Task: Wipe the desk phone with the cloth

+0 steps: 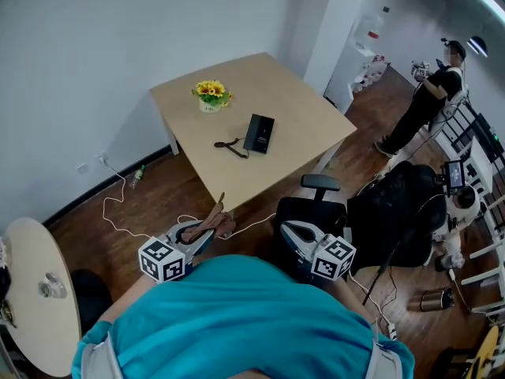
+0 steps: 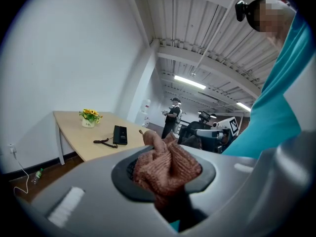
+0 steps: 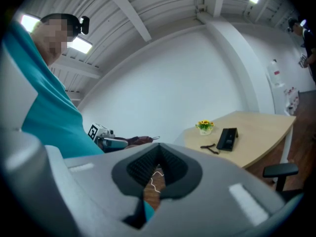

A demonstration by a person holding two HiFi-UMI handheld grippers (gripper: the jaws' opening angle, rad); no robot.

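The black desk phone (image 1: 259,133) lies on the light wooden table (image 1: 304,109), far ahead of me, with its handset (image 1: 230,146) off and beside it to the left. My left gripper (image 1: 207,231) is held close to my body, shut on a brownish knitted cloth (image 1: 213,223); the cloth (image 2: 165,169) bunches out between the pads. My right gripper (image 1: 293,232) is beside it, shut with nothing held (image 3: 157,169). From both gripper views the phone (image 2: 120,135) (image 3: 228,138) appears small and distant.
A pot of yellow flowers (image 1: 211,95) stands at the table's far left. A black office chair (image 1: 316,204) sits between me and the table. A white cable (image 1: 118,204) trails on the floor. A round table (image 1: 39,306) is at my left; a person (image 1: 430,97) stands far right.
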